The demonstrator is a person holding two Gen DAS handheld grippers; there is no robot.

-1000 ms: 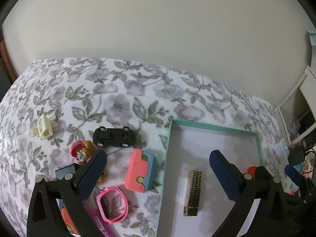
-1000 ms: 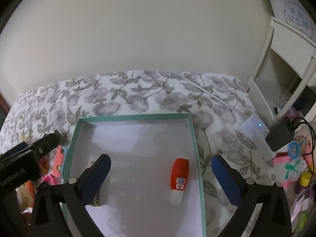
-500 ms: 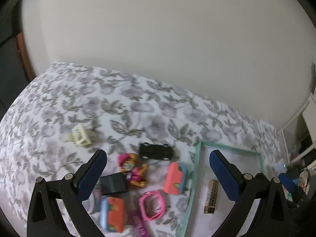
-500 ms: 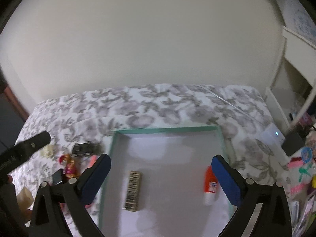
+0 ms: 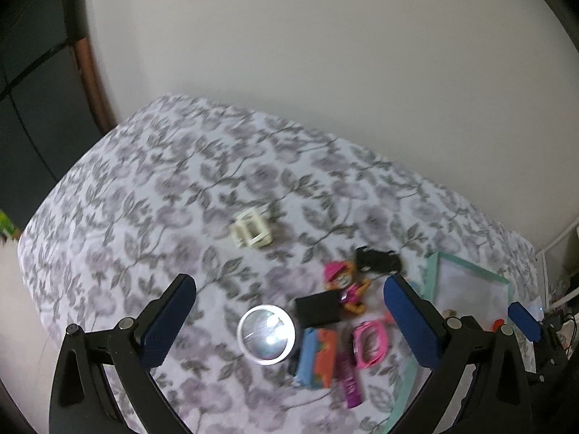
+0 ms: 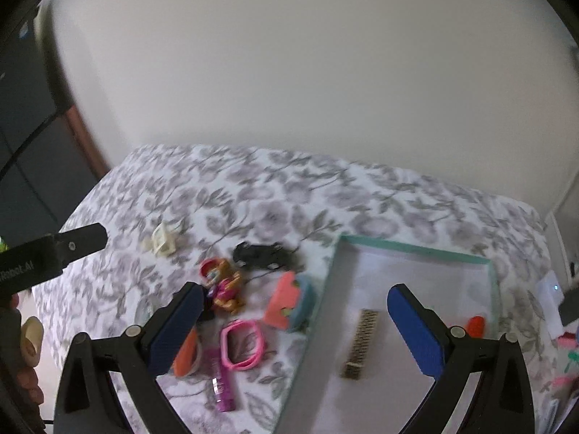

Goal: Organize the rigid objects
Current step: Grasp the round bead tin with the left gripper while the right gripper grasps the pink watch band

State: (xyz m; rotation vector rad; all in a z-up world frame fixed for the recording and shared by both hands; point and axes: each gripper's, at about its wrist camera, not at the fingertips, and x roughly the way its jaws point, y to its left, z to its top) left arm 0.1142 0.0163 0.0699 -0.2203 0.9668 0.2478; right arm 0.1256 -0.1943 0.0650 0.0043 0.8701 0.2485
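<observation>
On the floral bedspread lies a cluster of small objects: a cream clip [image 5: 250,233], a black toy car [image 5: 378,259], a pink-hatted figurine [image 5: 343,284], a black box [image 5: 318,309], a shiny round lid [image 5: 266,334], a blue-orange block [image 5: 315,356], a pink watch frame [image 5: 369,341] and a purple tube [image 5: 349,379]. The teal-rimmed box [image 6: 416,249] holds a gold patterned bar [image 6: 362,341] and an orange-capped bottle [image 6: 476,325]. A coral-blue block [image 6: 289,302] sits by its left wall. My left gripper [image 5: 289,322] and right gripper [image 6: 293,329] both hover open and empty above the things.
A white wall runs behind the bed. A dark door with a wooden frame [image 5: 90,72] stands at the left. At the right edge are a white charger [image 6: 550,285], cables and a shelf. The bedspread [image 5: 163,181] beyond the cream clip is bare fabric.
Both grippers have pulled up and back and swung left, so the box has slid to the right of each view and the toy cluster is now central. Both stay open and empty.
</observation>
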